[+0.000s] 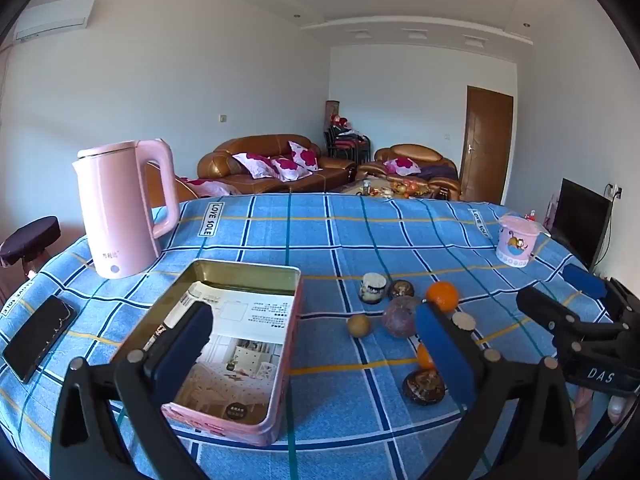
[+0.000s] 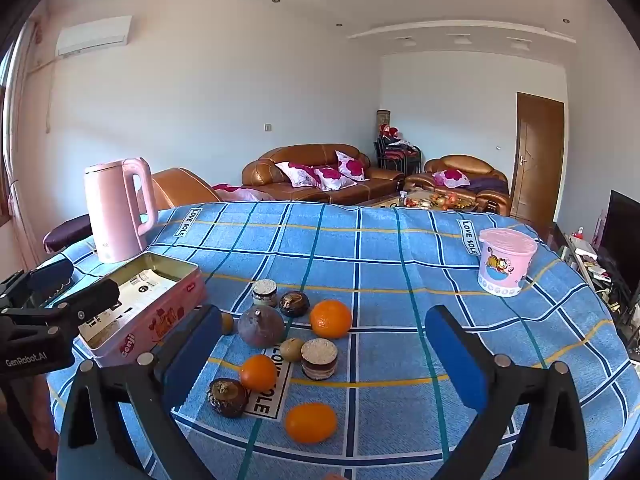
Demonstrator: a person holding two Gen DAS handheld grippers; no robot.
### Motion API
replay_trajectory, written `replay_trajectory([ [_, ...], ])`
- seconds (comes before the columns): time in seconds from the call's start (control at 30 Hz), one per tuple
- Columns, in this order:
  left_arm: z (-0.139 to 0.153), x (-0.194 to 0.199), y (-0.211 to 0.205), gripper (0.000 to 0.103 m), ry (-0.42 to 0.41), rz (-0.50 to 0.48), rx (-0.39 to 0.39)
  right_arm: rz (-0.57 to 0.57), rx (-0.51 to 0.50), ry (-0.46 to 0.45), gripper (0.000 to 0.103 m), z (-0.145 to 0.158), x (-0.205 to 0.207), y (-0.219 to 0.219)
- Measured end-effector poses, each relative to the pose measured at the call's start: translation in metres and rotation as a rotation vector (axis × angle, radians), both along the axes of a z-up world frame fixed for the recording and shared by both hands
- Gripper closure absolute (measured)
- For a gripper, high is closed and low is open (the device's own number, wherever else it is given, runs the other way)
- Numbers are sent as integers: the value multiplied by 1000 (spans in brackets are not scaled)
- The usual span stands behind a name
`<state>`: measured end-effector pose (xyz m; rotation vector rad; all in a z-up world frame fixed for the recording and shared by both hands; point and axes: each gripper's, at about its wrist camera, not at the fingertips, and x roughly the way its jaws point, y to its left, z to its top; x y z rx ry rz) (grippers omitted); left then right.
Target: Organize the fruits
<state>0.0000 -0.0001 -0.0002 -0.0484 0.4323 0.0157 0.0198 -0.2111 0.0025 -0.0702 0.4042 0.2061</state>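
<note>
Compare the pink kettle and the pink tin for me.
The kettle stands tall and upright with its lid shut; the tin lies low and flat, open on top. The kettle is plain pink; the tin has red printing and paper inside. Both are pink and sit on the checked cloth.

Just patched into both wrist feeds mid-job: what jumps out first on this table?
A loose cluster of fruit sits mid-table on the blue plaid cloth, with three oranges standing out, the biggest at the back. Left of it lies an open pink tin, no fruit visible inside, with a tall pink kettle behind. A pink cartoon bucket stands alone far right; both the left gripper and right gripper are open, holding nothing.
</note>
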Motion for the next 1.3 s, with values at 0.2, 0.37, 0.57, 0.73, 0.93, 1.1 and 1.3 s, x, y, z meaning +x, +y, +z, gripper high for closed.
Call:
replay_trajectory([
  [0.2, -1, -4, 0, 0, 5, 14, 7, 14, -18, 11, 1, -3, 0, 5],
  [0.37, 0, -5, 6, 0, 7, 15, -11, 17, -16, 22, 1, -5, 0, 6],
  [0.57, -3, -6, 4, 0, -3, 17, 0, 18, -17, 13, 1, -6, -7, 7],
  [0.73, -3, -7, 4, 0, -2, 18, 0, 15, -15, 17, 1, -6, -8, 6],
  [0.93, -3, -8, 4, 0, -3, 15, 0, 13, -15, 20, 1, -6, -8, 6],
  [1.1, -3, -7, 4, 0, -4, 17, 0, 14, -13, 24, 1, -6, -9, 5],
  [1.3, -3, -8, 4, 0, -5, 17, 0, 14, -16, 28, 1, -7, -10, 5],
])
